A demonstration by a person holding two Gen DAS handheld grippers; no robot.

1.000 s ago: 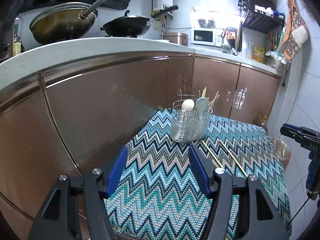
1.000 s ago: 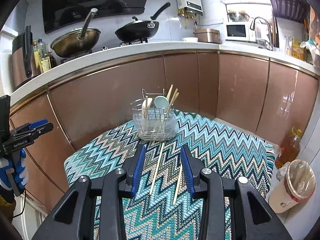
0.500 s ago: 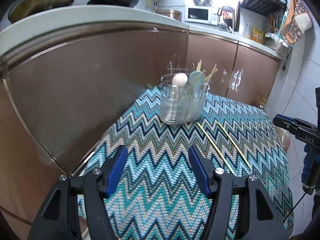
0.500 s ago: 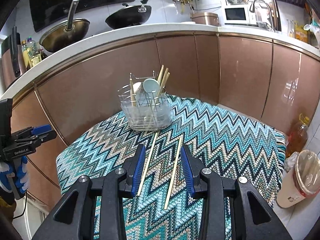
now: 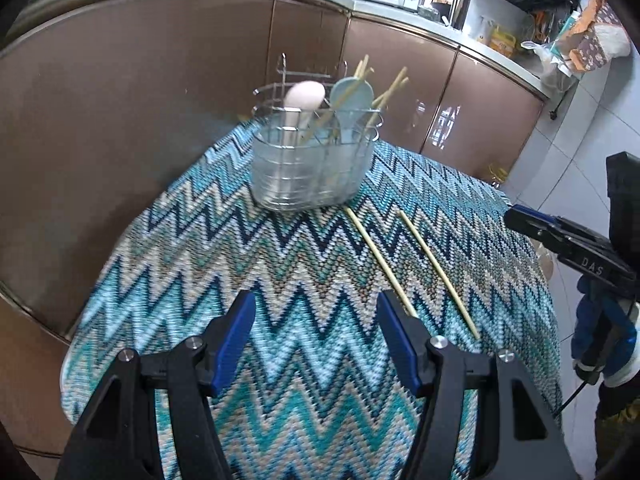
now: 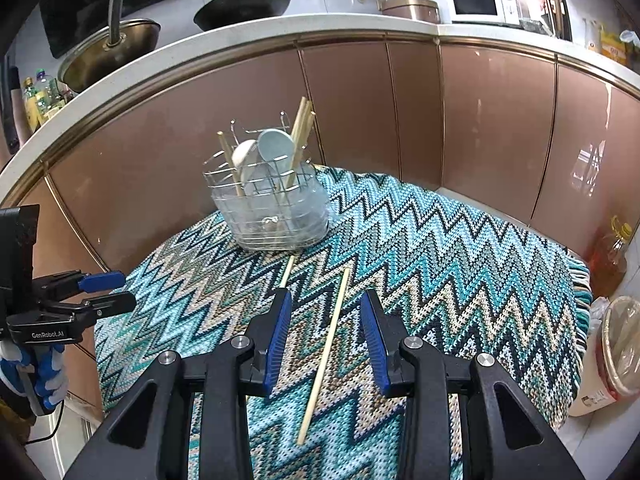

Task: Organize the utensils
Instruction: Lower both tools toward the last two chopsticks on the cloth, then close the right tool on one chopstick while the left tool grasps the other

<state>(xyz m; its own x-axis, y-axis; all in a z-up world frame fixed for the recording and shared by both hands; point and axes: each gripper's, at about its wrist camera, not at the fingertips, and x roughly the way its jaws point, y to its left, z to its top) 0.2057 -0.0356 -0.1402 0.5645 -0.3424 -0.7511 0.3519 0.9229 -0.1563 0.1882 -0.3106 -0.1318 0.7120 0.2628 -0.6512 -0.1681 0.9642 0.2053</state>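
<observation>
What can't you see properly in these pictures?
- Left wrist view: the near end of one chopstick hides behind the left claw.
- Right wrist view: that chopstick slips behind the right claw.
- Both views: the spoon handles inside the holder are hidden by wire and cloudy plastic.

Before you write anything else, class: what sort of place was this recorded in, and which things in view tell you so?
Most likely a home kitchen. A wok and a lidded pan sit on the counter, a microwave stands further along, and a wire utensil holder with spoons and chopsticks sits on a zigzag-patterned cloth.
</observation>
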